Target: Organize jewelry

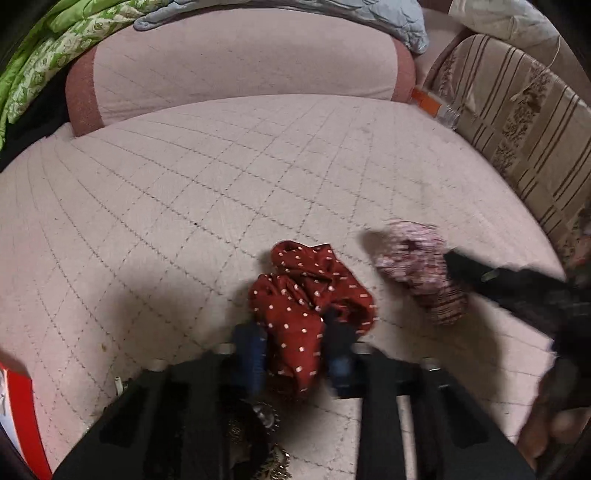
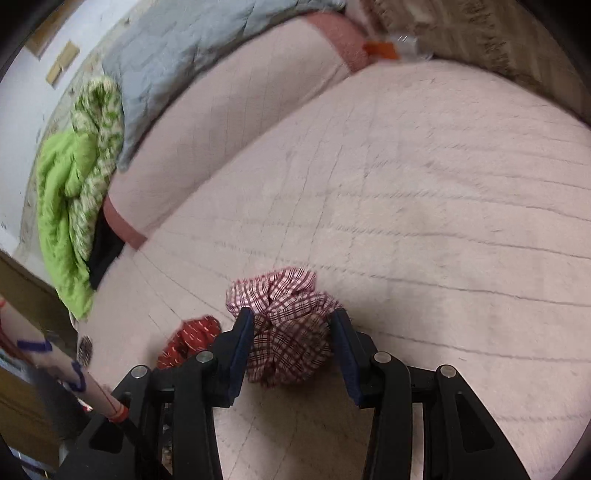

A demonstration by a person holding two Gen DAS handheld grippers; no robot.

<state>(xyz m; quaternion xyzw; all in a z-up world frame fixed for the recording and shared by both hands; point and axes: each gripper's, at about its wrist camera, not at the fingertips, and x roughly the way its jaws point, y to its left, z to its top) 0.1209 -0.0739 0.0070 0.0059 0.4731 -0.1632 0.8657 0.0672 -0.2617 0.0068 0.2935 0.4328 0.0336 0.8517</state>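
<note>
A red scrunchie with white dots [image 1: 310, 302] sits between the fingers of my left gripper [image 1: 291, 325], which is shut on it just above the pink quilted bed [image 1: 184, 192]. A pink plaid scrunchie [image 2: 286, 328] sits between the fingers of my right gripper [image 2: 293, 325], which grips it. The plaid scrunchie [image 1: 421, 266] and the right gripper's black body also show, blurred, in the left wrist view. The red scrunchie [image 2: 190, 341] shows at lower left in the right wrist view. Metal jewelry [image 1: 266, 417] lies on the bed under my left gripper.
A pink bolster [image 1: 236, 70] lies at the bed's far end, with green [image 1: 40, 62] and blue quilts [image 1: 388, 18] behind it. A striped cushion [image 1: 517, 122] and a bottle [image 1: 436, 105] stand at the right. A red and white box [image 1: 18, 406] is at lower left.
</note>
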